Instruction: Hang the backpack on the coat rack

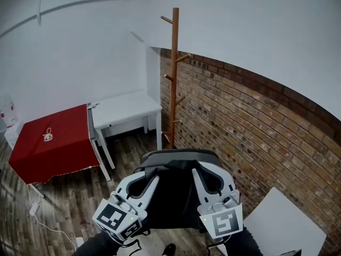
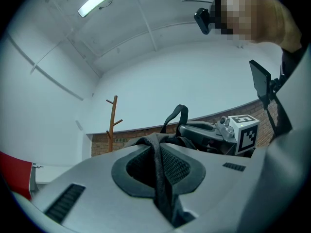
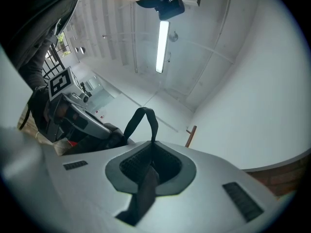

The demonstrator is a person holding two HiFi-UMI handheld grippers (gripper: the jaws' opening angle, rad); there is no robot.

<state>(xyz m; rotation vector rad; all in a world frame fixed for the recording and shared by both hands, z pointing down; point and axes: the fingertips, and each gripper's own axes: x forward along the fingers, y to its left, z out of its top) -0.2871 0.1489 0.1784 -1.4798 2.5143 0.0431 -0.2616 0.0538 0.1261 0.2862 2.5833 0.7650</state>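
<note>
Right now I am holding the backpack (image 1: 178,193) up in front of me between both tools. My left gripper (image 1: 143,183) is pinching a black webbing strap (image 2: 160,178) of the bag, its jaws pressing tight on it. My right gripper (image 1: 209,179) is clamping a flat black strap (image 3: 146,188) the same way. The wooden coat rack (image 1: 173,79) is standing ahead, well apart from the bag, against the brick wall (image 1: 256,121) beside a white table (image 1: 125,108). A red-covered table (image 1: 53,143) is sitting further left.
</note>
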